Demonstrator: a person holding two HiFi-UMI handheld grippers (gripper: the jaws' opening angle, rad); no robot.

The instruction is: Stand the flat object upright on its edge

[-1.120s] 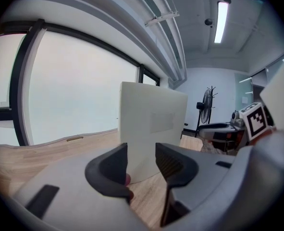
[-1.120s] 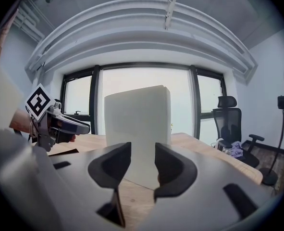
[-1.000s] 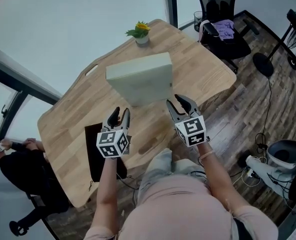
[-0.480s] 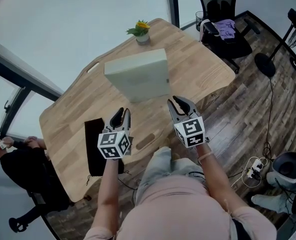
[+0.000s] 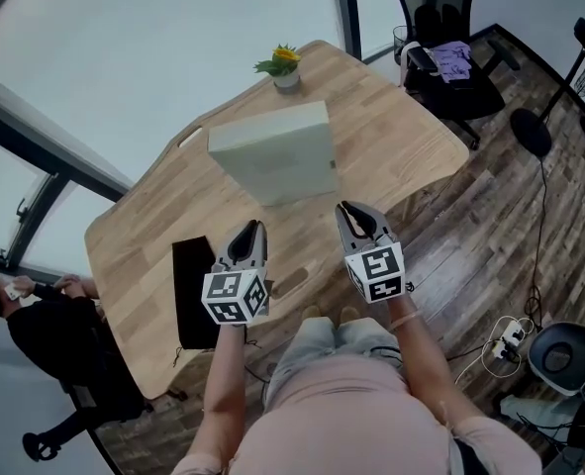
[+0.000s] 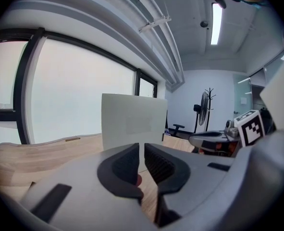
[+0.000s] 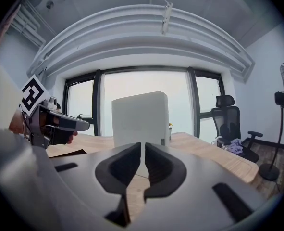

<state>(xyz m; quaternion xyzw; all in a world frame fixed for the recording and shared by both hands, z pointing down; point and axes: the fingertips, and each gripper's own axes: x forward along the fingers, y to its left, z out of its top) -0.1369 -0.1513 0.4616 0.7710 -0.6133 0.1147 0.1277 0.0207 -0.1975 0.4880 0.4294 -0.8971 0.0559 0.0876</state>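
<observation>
Head view. Pale flat box (image 5: 272, 151) standing upright on its edge near the middle of the wooden table (image 5: 396, 127), with a potted plant (image 5: 284, 65) at its 12 o'clock and a dark mat (image 5: 195, 290) at its 8 o'clock. My left gripper (image 5: 250, 234) sits at the box's 7 o'clock and my right gripper (image 5: 356, 214) at its 5 o'clock. Both are apart from the box and touch nothing.

Left gripper view. The left gripper's (image 6: 142, 150) jaws have just been closing and now stand a narrow slit apart, with nothing between them. The flat box (image 6: 133, 121) rises straight ahead at 12 o'clock, its broad face towards me. My right gripper (image 6: 214, 141) shows at 3 o'clock.

Right gripper view. The right gripper's (image 7: 142, 153) jaws have likewise just been closing to a thin gap and are empty. The flat box (image 7: 141, 117) stands at 12 o'clock, its top edge level. My left gripper (image 7: 50, 121) shows at 9 o'clock.

Judgement. The box looks set on its edge, so the step in hand is leaving it undisturbed. I would keep both grippers low and clear at 6 o'clock, avoid nudging the table, and watch the top edge for any lean.
</observation>
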